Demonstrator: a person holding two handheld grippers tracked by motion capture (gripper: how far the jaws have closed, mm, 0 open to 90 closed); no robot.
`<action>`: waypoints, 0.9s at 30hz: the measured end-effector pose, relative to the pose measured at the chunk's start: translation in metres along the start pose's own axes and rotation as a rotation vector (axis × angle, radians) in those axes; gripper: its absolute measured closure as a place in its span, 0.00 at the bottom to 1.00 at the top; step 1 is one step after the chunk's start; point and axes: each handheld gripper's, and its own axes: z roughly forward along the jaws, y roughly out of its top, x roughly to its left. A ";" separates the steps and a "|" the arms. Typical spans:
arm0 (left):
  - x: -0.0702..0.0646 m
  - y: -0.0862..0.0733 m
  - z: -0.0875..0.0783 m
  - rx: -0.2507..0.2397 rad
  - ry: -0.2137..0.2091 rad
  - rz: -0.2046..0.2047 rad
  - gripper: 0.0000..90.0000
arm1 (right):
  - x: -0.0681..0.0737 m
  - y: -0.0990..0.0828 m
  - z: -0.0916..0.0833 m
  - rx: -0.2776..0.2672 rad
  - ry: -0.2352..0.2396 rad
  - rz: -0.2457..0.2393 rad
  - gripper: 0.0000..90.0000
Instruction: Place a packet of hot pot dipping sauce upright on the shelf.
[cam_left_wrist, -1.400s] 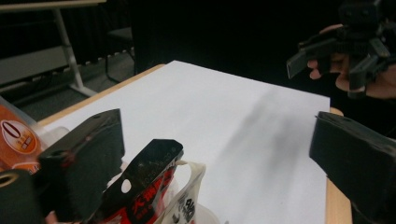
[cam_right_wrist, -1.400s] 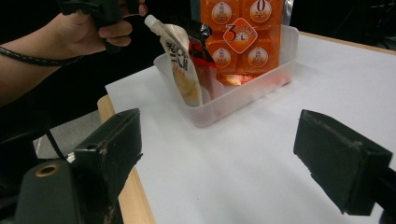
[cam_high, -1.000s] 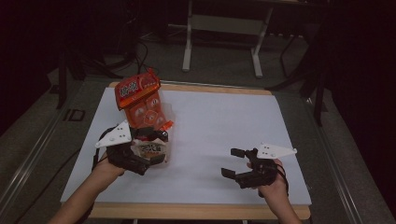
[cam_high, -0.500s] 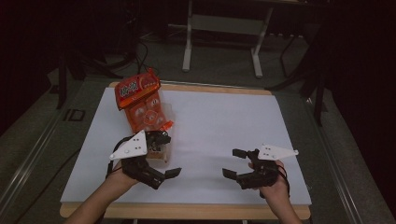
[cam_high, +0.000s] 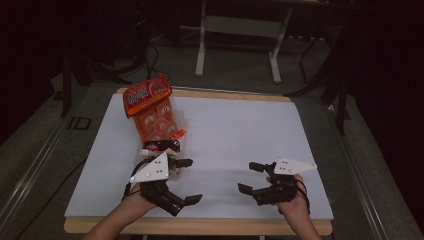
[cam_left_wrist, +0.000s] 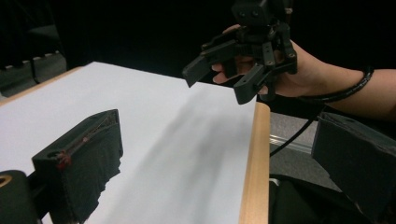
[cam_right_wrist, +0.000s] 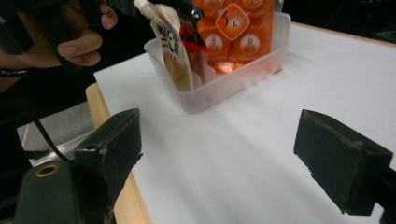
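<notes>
Snack packets kept in a clear plastic tub (cam_right_wrist: 243, 77)

An orange multipack (cam_right_wrist: 236, 28) and a cream pouch (cam_right_wrist: 170, 46) are held inside, beyond the spread, empty left tongs (cam_high: 187, 180) and right tongs (cam_high: 250, 177).

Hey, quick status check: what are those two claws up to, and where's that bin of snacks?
Left claw open, empty, near table edge. Right claw open, empty. Clear bin beyond left claw, holding orange snack bag and pouch. Nothing between the claws.

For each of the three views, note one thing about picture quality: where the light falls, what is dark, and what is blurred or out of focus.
High view: the white table top is lit, the surroundings nearly black. Left gripper view: its own near jaws are soft, the right gripper sharper against a black background, with a faint shadow streak on the table. Right gripper view: the clear tray and orange snack pack are slightly blurred, with a red glow under the pack.
</notes>
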 end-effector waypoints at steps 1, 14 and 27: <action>-0.001 -0.001 0.001 0.000 -0.005 -0.001 0.03 | 0.000 -0.001 0.000 0.007 -0.004 -0.002 0.17; -0.010 -0.027 0.016 0.013 -0.037 0.013 0.03 | 0.001 -0.018 0.006 0.046 -0.015 -0.015 0.16; -0.014 -0.057 0.021 0.070 -0.041 -0.007 0.04 | 0.001 -0.031 0.010 0.084 -0.028 -0.032 0.16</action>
